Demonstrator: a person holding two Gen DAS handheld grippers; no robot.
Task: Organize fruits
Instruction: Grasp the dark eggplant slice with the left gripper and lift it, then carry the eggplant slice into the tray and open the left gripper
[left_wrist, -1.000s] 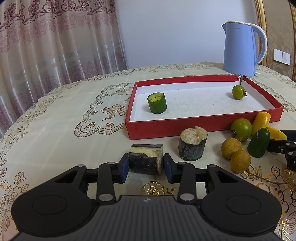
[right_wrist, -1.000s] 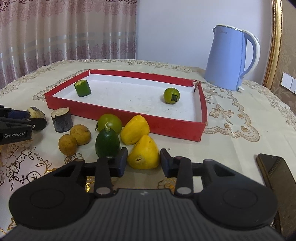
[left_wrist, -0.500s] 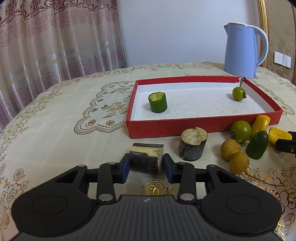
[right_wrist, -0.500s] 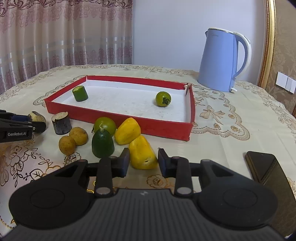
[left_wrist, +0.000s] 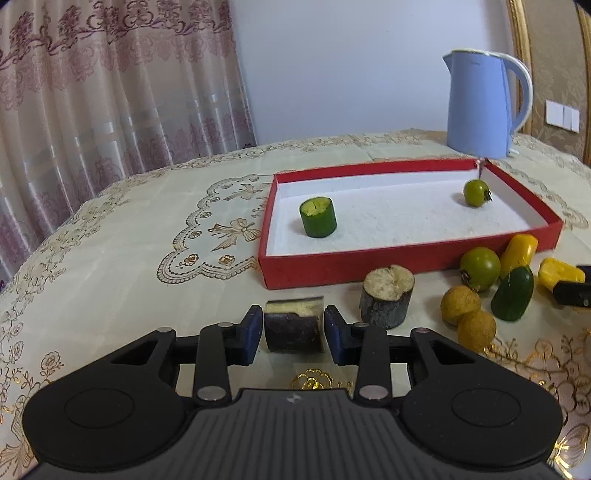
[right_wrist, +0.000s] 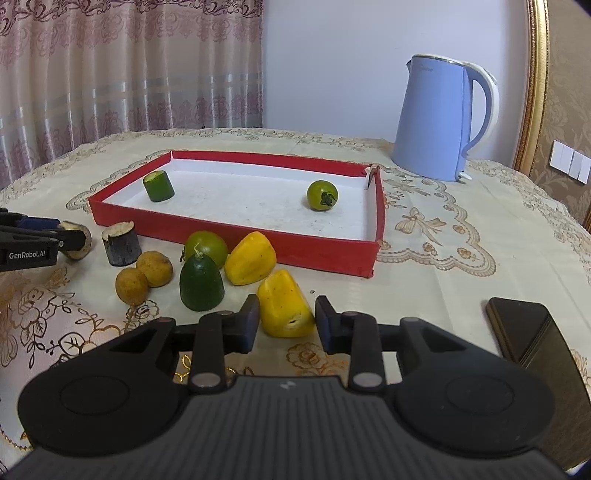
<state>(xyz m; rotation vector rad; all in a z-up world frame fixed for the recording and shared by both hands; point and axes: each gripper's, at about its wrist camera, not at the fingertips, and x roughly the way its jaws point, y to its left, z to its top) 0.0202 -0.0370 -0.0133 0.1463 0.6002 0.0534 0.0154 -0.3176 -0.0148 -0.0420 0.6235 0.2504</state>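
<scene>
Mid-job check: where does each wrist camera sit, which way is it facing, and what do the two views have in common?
Left wrist: on the left gripper, low over the table, looking along its fingers at a dark eggplant chunk between them, red tray beyond; the right gripper's tip shows at the right edge.
Right wrist: on the right gripper, facing the tray from its other end, fingers either side of a yellow pepper piece; the left gripper shows at left.
Shared: tray, kettle, loose fruit.

home: curtains (left_wrist: 110, 92), kettle (right_wrist: 439, 118), tablecloth (left_wrist: 129, 240)
</scene>
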